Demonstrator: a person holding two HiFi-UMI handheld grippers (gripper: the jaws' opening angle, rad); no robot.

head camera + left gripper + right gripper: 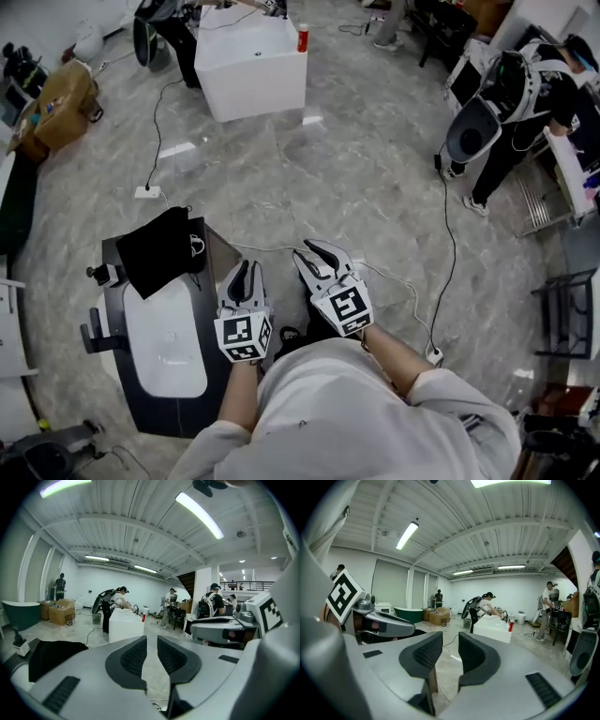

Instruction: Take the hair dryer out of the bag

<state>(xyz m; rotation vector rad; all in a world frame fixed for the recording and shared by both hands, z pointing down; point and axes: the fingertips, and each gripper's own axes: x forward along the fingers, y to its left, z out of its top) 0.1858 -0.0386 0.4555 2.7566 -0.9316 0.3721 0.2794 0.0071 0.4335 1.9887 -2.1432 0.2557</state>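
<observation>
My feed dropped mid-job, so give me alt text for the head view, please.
Seen from above, a person holds the left gripper and right gripper side by side, both open and empty, just right of a dark table. The black bag lies on the table's far end, untouched.

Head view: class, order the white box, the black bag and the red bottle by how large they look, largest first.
1. white box
2. black bag
3. red bottle
The box is farther from the camera yet looks largest.
</observation>
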